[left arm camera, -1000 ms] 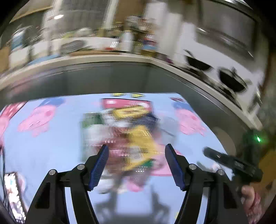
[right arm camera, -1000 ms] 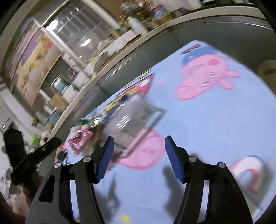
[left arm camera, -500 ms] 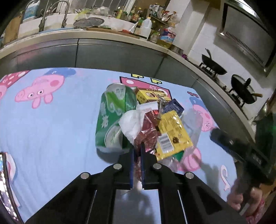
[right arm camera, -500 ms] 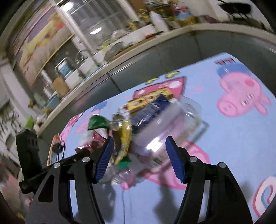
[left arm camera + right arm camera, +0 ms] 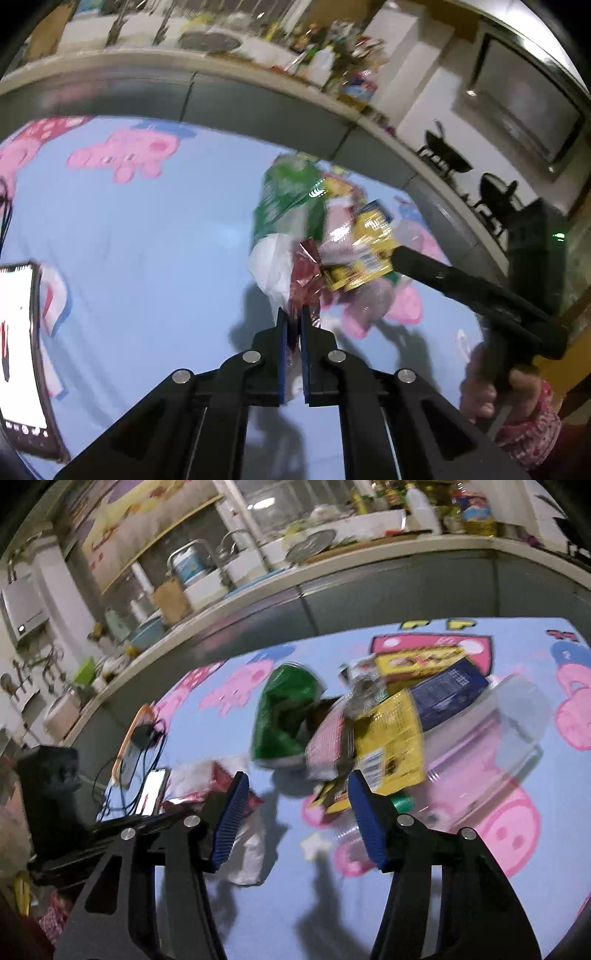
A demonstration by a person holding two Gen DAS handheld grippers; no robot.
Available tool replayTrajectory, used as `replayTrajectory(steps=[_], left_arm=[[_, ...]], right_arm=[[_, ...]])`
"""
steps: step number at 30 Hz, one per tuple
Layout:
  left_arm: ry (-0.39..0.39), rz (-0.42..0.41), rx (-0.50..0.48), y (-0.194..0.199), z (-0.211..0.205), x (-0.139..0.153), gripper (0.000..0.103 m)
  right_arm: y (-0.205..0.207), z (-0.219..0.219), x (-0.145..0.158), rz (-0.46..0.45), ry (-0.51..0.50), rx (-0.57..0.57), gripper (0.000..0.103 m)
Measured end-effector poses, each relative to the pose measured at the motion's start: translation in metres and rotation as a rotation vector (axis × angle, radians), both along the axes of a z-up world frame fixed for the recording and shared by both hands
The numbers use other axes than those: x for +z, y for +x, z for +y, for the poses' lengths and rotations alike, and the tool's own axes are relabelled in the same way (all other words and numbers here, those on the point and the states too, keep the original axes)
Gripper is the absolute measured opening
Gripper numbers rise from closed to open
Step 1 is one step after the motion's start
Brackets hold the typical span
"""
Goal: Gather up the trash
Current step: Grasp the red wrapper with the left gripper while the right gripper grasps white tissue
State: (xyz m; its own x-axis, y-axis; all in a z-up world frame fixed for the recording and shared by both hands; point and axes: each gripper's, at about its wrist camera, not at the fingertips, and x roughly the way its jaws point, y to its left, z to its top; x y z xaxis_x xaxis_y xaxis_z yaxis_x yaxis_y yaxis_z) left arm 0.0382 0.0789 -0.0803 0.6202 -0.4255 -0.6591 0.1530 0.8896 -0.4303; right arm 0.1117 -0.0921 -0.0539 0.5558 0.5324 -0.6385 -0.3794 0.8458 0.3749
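My left tongs (image 5: 292, 325) are pinched nearly together on a crinkled red foil wrapper (image 5: 304, 273), with a white plastic bag (image 5: 271, 266) bunched against it just to the left. Both hang at the near edge of the trash pile, which lies on the counter (image 5: 147, 229) covered in a light-blue cloth printed with pink cartoon pigs. Behind the red foil wrapper sits a crushed green can (image 5: 286, 199), and to its right a yellow packet (image 5: 364, 254) with a barcode; the pile is blurred, so finer print is unreadable.

My right tongs (image 5: 295, 812) stand wide apart and grip nothing. They hover at the near side of the pile, the right blue pad just beside the yellow packet's lower edge, the left pad over the red foil and the white bag. From this side the green can lies tilted on the cloth left of the packet, a dark blue box (image 5: 448, 690) and a yellow carton (image 5: 417, 662) lie farther back, and a clear plastic container (image 5: 491, 746) spreads out to the right.

A phone (image 5: 151, 790) with a lit screen and trailing cable rests at the counter's left edge.
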Motion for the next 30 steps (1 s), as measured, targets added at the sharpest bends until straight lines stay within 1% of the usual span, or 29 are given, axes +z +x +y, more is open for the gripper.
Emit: replayTrajectory(steps=[1, 2, 3, 5, 6, 8, 10, 12, 14, 16, 19, 21, 22, 23, 24, 25, 26, 27, 30], left_arm=[[-0.016, 0.033, 0.007, 0.001, 0.005, -0.006, 0.009], [-0.030, 0.051, 0.013, 0.002, 0.010, -0.009, 0.014], [-0.045, 0.064, 0.018, 0.002, 0.015, -0.012, 0.024], [-0.091, 0.076, 0.037, 0.004, 0.028, -0.014, 0.034], [-0.113, 0.074, 0.045, 0.004, 0.034, -0.014, 0.036], [-0.159, 0.072, 0.052, 0.005, 0.046, -0.015, 0.037], [-0.178, 0.075, 0.063, 0.006, 0.054, -0.016, 0.037], [-0.180, 0.073, 0.097, 0.005, 0.064, -0.016, 0.037], [-0.184, 0.063, 0.125, 0.004, 0.075, -0.013, 0.037], [-0.185, 0.053, 0.141, 0.004, 0.082, -0.010, 0.037], [-0.174, 0.045, 0.140, 0.005, 0.086, -0.007, 0.037], [-0.153, 0.043, 0.129, 0.008, 0.081, -0.006, 0.040], [-0.130, 0.050, 0.117, 0.012, 0.075, -0.006, 0.041], [-0.114, 0.054, 0.107, 0.015, 0.071, -0.007, 0.044], [-0.097, 0.055, 0.092, 0.017, 0.066, -0.006, 0.051], [-0.074, 0.053, 0.075, 0.018, 0.059, -0.006, 0.055], [-0.043, 0.051, 0.060, 0.020, 0.049, -0.006, 0.063], [-0.018, 0.052, 0.046, 0.021, 0.041, -0.007, 0.069], [0.083, 0.081, 0.000, 0.028, 0.014, -0.016, 0.070]], right_arm=[[-0.003, 0.007, -0.002, 0.008, -0.007, 0.017, 0.055], [-0.005, 0.013, -0.005, 0.014, -0.018, 0.035, 0.055], [-0.007, 0.018, -0.008, 0.019, -0.027, 0.048, 0.055], [-0.010, 0.027, -0.012, 0.031, -0.038, 0.074, 0.055], [-0.012, 0.034, -0.015, 0.039, -0.050, 0.093, 0.055], [-0.014, 0.045, -0.020, 0.048, -0.068, 0.120, 0.055], [-0.012, 0.061, -0.025, 0.057, -0.084, 0.149, 0.053], [-0.011, 0.071, -0.027, 0.059, -0.098, 0.168, 0.052], [-0.012, 0.080, -0.030, 0.059, -0.115, 0.191, 0.045], [-0.013, 0.087, -0.036, 0.070, -0.134, 0.206, 0.043], [-0.015, 0.094, -0.047, 0.093, -0.166, 0.226, 0.043], [-0.018, 0.102, -0.057, 0.099, -0.203, 0.245, 0.043], [-0.021, 0.108, -0.063, 0.087, -0.245, 0.261, 0.027], [-0.024, 0.112, -0.068, 0.079, -0.285, 0.273, 0.011], [-0.027, 0.114, -0.071, 0.076, -0.320, 0.278, 0.002], [-0.030, 0.111, -0.069, 0.060, -0.322, 0.270, 0.002], [-0.032, 0.108, -0.067, 0.054, -0.327, 0.259, 0.002], [-0.036, 0.105, -0.062, 0.029, -0.336, 0.241, 0.002], [-0.052, 0.093, -0.047, -0.061, -0.367, 0.218, 0.002]])
